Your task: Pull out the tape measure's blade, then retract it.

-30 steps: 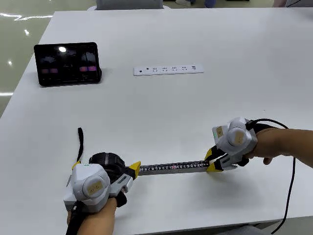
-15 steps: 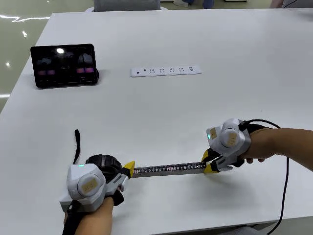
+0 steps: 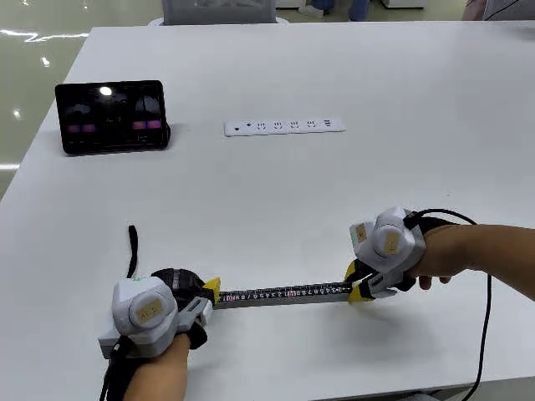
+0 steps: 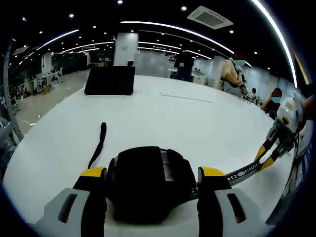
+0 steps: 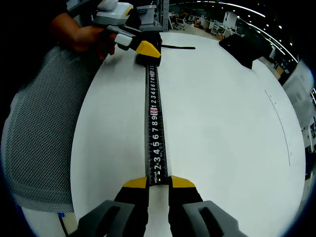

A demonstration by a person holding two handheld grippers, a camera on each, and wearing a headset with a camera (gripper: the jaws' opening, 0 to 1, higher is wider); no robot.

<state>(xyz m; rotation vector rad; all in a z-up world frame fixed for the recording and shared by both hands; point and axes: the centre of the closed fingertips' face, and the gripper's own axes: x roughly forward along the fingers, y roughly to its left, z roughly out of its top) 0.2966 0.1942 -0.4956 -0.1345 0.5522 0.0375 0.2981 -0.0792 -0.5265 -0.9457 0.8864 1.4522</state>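
Right tool (image 3: 357,289) pinches blade (image 3: 284,294) tip; left tool (image 4: 149,173) clamps case (image 3: 177,281); blade stretches straight between them.

We see a wide white table (image 3: 276,200), a dark tablet (image 3: 112,116) propped far left, a power strip (image 3: 284,126) beyond centre, a chair (image 3: 219,10) behind, glossy floor (image 3: 33,75), overhead we note long light strips (image 4: 163,24), 1 vent (image 4: 210,17), a white pillar (image 4: 125,48)

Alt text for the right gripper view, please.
The right tongs pinch the end of the tape measure's blade. The blade stretches across the white table to its case, which is held in the left tongs.
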